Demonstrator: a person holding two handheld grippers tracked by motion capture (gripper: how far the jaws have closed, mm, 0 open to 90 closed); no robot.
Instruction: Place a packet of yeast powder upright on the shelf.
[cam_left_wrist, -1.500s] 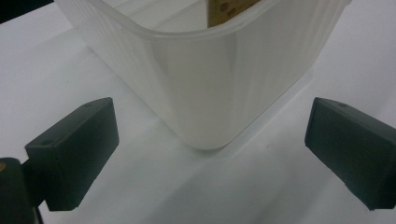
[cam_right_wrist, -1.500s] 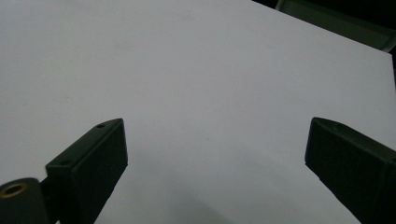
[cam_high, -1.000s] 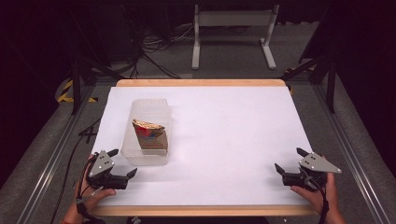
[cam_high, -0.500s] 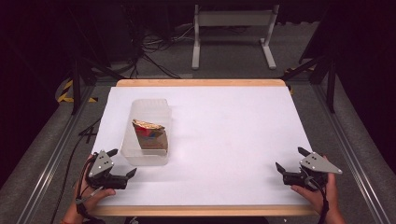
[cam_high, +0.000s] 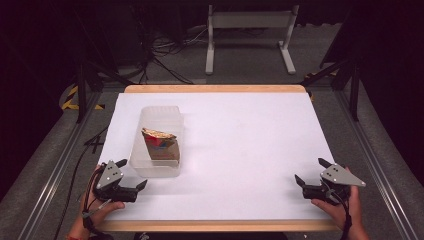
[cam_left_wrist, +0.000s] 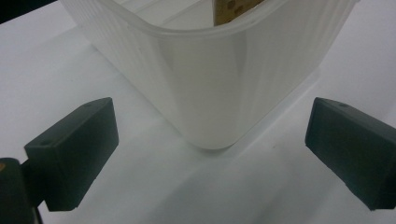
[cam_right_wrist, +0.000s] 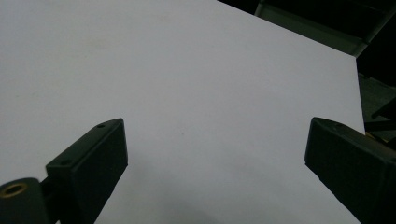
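**Both grippers wide, tub untouched**

The left hand-held gripper (cam_high: 132, 174) rests at the near edge of the white tabletop (cam_high: 250, 150), jaws spread, just short of the clear plastic tub (cam_high: 156, 141) (a snack packet (cam_high: 160, 143) stands inside). The right hand-held gripper (cam_high: 311, 171), likewise spread, sits well apart.

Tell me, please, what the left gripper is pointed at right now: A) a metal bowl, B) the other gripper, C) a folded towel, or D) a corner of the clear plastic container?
D: in the left gripper view, the open jaws of the left gripper frame a rounded corner of the clear plastic container, without touching it.
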